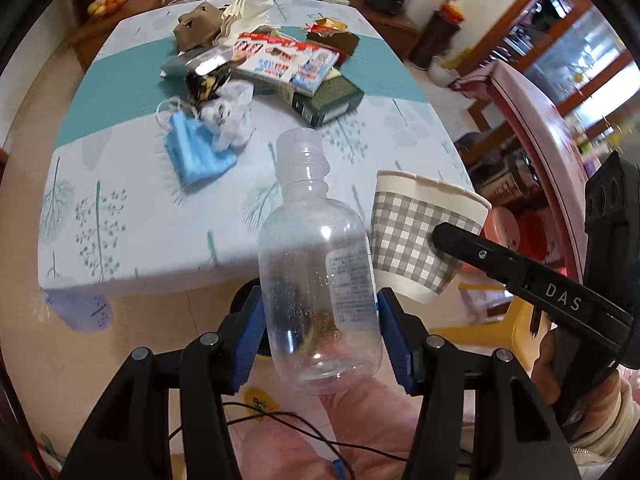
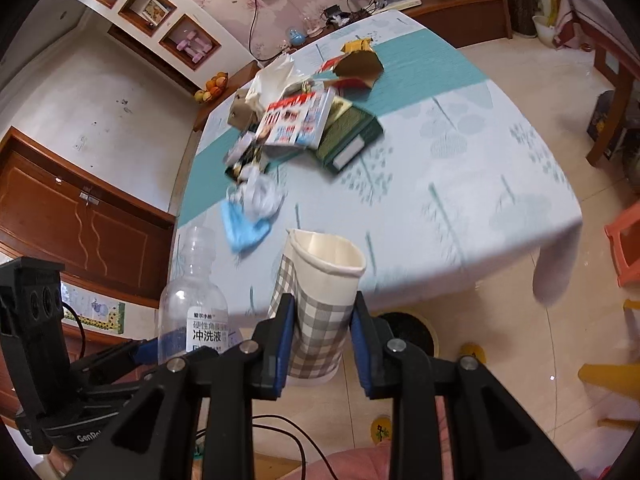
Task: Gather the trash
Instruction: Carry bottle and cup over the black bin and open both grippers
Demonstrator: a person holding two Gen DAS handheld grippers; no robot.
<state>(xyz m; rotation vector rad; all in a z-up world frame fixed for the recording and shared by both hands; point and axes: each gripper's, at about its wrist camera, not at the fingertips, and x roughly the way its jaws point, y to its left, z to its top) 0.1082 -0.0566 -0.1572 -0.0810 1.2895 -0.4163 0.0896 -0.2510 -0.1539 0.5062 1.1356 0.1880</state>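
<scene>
My left gripper (image 1: 320,312) is shut on a clear, uncapped plastic bottle (image 1: 320,264) by its lower body, neck pointing away, out in front of the table's near edge. Right beside it, my right gripper (image 2: 322,336) is shut on a grey checked paper cup (image 2: 320,312), whose wall is squeezed in between the blue pads. The left wrist view shows that cup (image 1: 416,236) with one black finger (image 1: 500,264) across it. Left of the cup stands the bottle (image 2: 196,312). On the table (image 1: 140,220) lie a blue face mask (image 1: 196,152), crumpled white plastic (image 1: 232,116) and a pile of flattened boxes (image 1: 288,60).
A green box (image 1: 328,100) and brown crumpled paper (image 1: 200,24) belong to the pile. A round dark object (image 2: 404,332) sits on the floor under the table edge. Yellow (image 2: 612,380) and orange (image 2: 628,244) stools stand to the right. A black cable (image 1: 304,428) crosses a pink-clad lap.
</scene>
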